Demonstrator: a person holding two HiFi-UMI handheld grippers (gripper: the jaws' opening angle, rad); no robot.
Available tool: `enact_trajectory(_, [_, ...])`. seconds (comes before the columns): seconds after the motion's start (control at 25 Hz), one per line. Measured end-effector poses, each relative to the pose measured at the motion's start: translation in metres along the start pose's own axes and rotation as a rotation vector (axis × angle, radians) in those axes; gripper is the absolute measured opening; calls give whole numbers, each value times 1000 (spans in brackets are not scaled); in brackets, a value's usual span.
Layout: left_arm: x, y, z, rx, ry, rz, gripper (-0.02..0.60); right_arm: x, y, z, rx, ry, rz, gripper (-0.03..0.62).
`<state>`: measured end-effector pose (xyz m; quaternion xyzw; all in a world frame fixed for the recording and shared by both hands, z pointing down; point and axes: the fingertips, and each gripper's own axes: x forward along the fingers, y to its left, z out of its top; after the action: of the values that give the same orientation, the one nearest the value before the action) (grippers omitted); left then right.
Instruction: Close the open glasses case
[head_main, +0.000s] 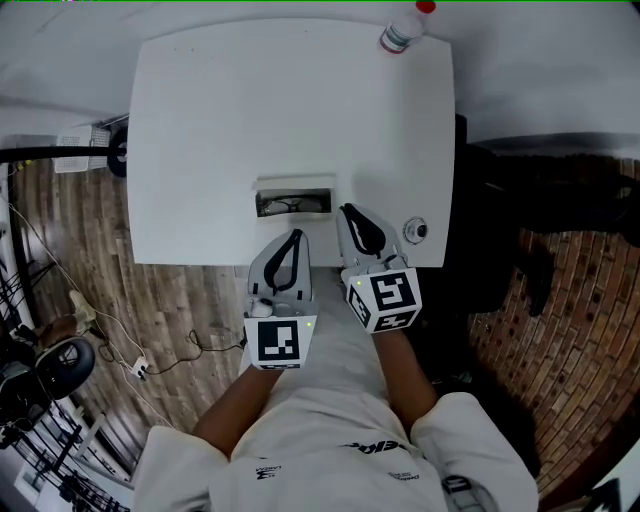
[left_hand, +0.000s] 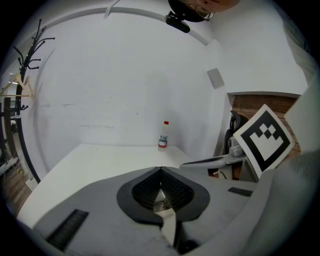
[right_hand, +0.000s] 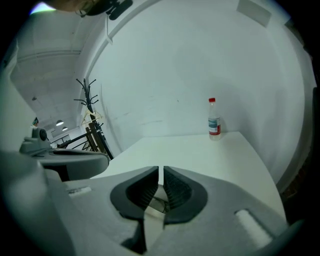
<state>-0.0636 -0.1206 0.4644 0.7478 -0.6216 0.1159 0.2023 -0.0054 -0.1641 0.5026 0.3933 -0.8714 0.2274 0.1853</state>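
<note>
Both tongs are held empty. The left tongs are seen in their own view with the ribbed pads brought together at the tips and nothing between them. The right tongs are drawn in to a thin slit, likewise with nothing gripped.

The glasses case is found on the white worktop, close to its near edge, lying open with a pair of glasses visible inside. Its long axis is laid left to right, parallel to that near edge. A pale strip along its far side is judged to be the raised lid, though the hinge side cannot be made out with certainty.

From the head view, the left tongs are placed just short of the middle of the case's near long wall, pointed away from the person and across the long axis. The right tongs are set just beside the case's right end, already over the worktop. Neither is touching the case. The case itself is not shown in either gripper view.

If the lid is hinged at the far side, it must be reached over the open tray and brought toward the person; the left tongs are judged better aligned for that. A bottle at the far corner is well apart and is not in the way.
</note>
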Motion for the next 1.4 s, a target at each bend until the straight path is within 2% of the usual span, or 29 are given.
enact_trajectory(0.4, [17,8,-18,-17,42,-5,-2,32,-11,-21,21,63,9,57])
enact_trajectory(1.4, [34,25,-42,-26,83,-4,-2,72,-29,-53,133,153,44,71])
